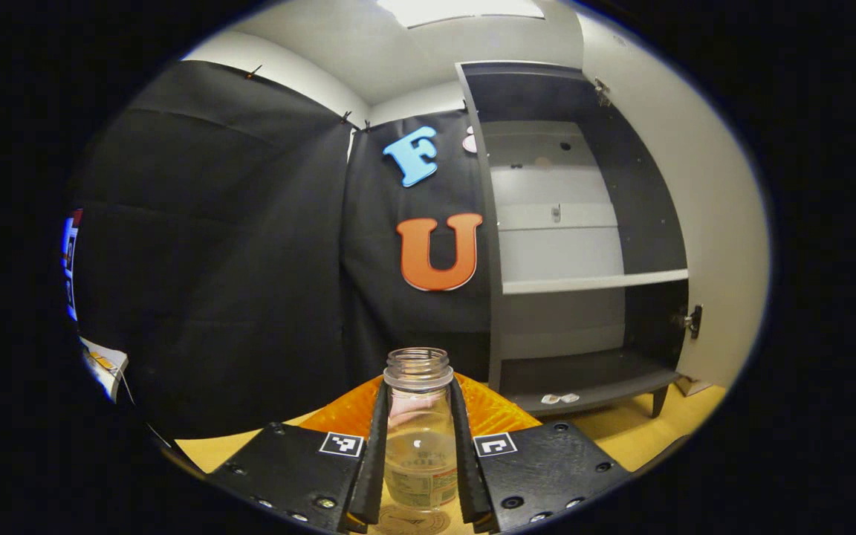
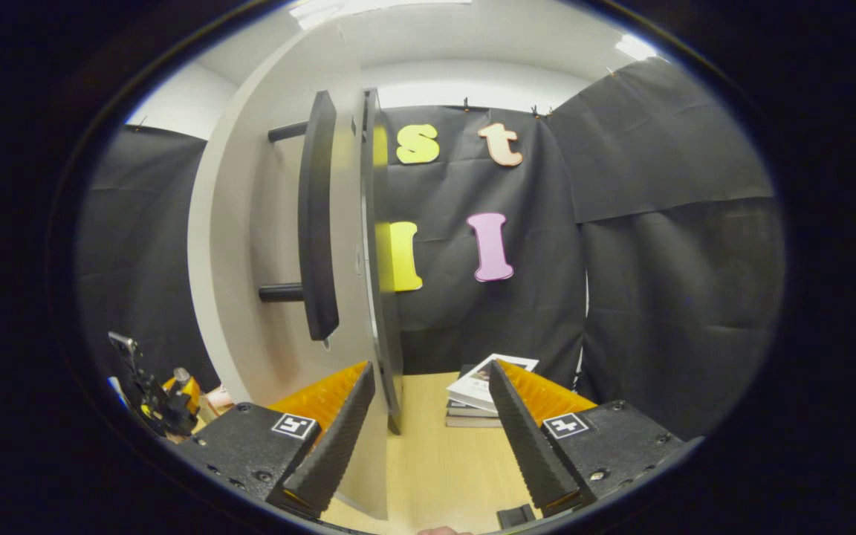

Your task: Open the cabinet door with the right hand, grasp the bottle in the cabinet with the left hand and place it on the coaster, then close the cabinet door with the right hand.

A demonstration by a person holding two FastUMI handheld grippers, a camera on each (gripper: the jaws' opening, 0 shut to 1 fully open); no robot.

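In the left gripper view, the left gripper [image 1: 418, 446] is holding the bottle [image 1: 419, 431] upright, with both jaws pressing on opposite sides of its clear body below the neck. The bottle is uncapped and appears to be empty, so it is likely handling as a light, fairly rigid but smooth-walled item; gripping mid-body, as here, is judged the stable hold, since the threaded neck offers less contact. A round disc, possibly the coaster [image 1: 413, 521], is showing directly beneath the bottle base on the tabletop [image 1: 621, 435]; whether the base is touching it cannot be determined. Farther off, the cabinet [image 1: 584, 245] is standing open, its shelves bare. In the right gripper view, the right gripper [image 2: 432, 438] is holding its jaws apart, gripping nothing, with the lower edge of the open cabinet door [image 2: 380, 245] lying between them. The door's bar handle [image 2: 318, 215] is sitting above and left of the jaws. A stack of books [image 2: 481, 394] is resting on the tabletop beyond.
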